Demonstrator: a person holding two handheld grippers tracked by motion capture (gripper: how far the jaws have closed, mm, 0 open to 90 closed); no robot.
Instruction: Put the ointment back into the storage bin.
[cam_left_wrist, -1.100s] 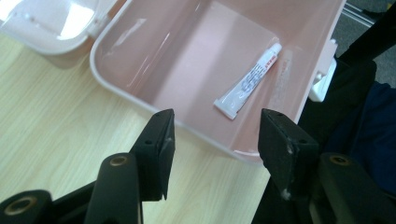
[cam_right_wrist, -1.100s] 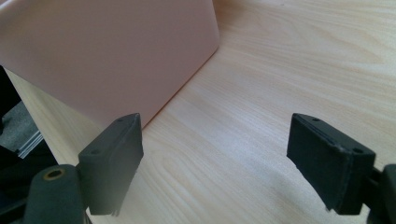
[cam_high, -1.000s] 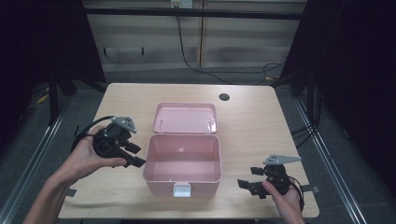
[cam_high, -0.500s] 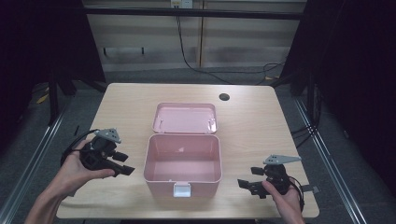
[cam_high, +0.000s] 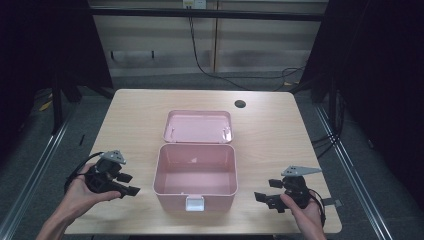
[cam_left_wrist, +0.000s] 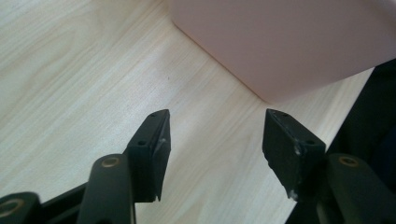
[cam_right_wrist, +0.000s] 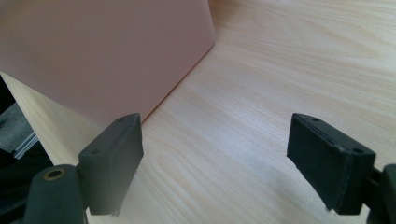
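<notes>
Pale wood table (cam_high: 135, 120) carries an open pink box (cam_high: 196, 172), likely light, stiff, slick plastic. Left gripper (cam_high: 131, 189), its jaws just opening with nothing between, and right gripper (cam_high: 261, 196) both gape empty; the side walls look best to grasp.

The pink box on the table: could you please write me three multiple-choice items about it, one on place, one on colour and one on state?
1. Where does the pink box stand?
A. between the two tongs
B. at the table's far left corner
C. on the floor

2. What colour is the latch on the box's front?
A. black
B. white
C. green

3. How is the lid?
A. shut
B. taken off and laid on the floor
C. swung open behind the box

Answers:
1. A, since the left tongs and right tongs flank it in the high view.
2. B, as it shows pale against the pink front wall.
3. C, because the lid lies back on the table and the inside is bare.
</notes>
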